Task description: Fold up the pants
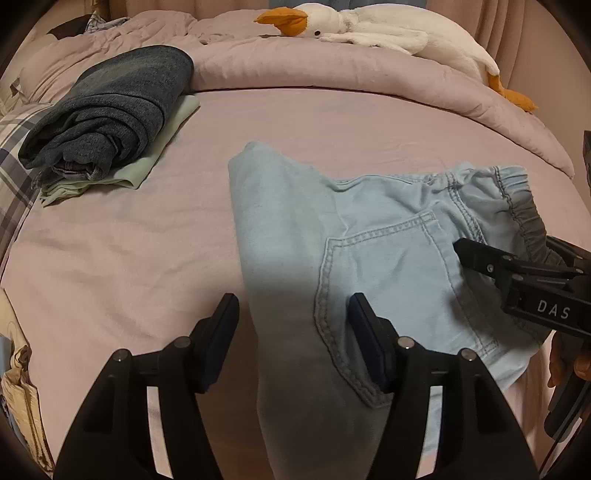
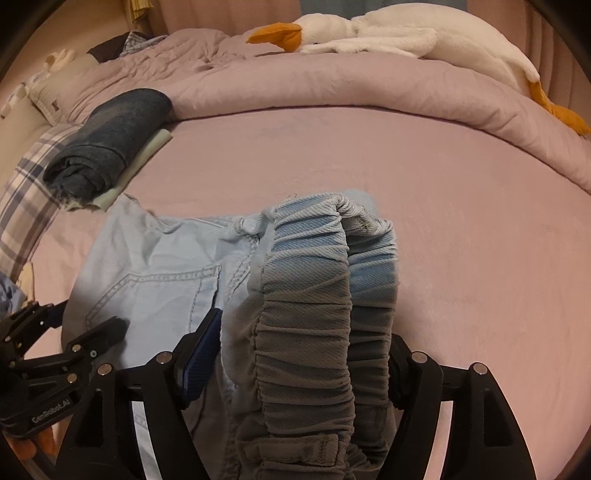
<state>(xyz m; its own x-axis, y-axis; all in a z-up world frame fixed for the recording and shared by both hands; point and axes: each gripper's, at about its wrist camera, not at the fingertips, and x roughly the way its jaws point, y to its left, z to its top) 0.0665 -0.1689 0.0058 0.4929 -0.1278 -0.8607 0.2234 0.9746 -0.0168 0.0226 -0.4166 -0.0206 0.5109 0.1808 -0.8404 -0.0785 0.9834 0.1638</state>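
Light blue pants (image 1: 369,251) lie on the pink bed sheet (image 1: 129,258), seat and back pocket (image 1: 384,280) facing up. My left gripper (image 1: 293,332) is open, its jaws either side of the pant fabric near the pocket, nothing pinched. My right gripper (image 2: 306,350) has the bunched elastic waistband (image 2: 314,295) between its jaws, and the fabric stands up from the bed. Its right finger is hidden by cloth. The right gripper also shows in the left wrist view (image 1: 491,262) at the waistband. The left gripper shows in the right wrist view (image 2: 81,339).
A folded dark blue garment (image 1: 110,110) sits on a pale green one (image 1: 147,162) at the back left. A rolled pink duvet (image 1: 332,70) crosses the back, with a white plush goose (image 1: 388,26) on it. A plaid pillow (image 1: 14,166) lies at the left edge.
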